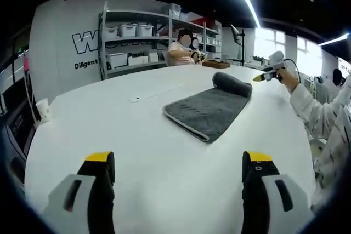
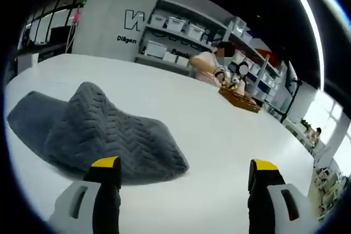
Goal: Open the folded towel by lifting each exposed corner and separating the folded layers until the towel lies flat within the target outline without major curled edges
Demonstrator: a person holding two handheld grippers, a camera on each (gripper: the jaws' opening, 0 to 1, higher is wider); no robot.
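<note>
Claws, left (image 1: 178,171) and right (image 2: 186,176), hover gaping and empty near the grey towel (image 1: 211,108) on a white desk (image 1: 109,130); shelves (image 1: 137,39) stand beyond.

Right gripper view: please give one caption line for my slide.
Open right gripper hovers beside the bunched grey towel on the white table.

Towel (image 1: 211,110) was dark grey, herringbone weave clear in the right gripper view (image 2: 109,132). Table (image 1: 137,152) was plain white. Both grippers, left (image 1: 178,176) and right (image 2: 186,182), had black jaws with yellow tips on light grey bodies. Far shelving (image 1: 134,36) was grey with white bins. Far wall (image 1: 60,42) was white with dark lettering.
</note>
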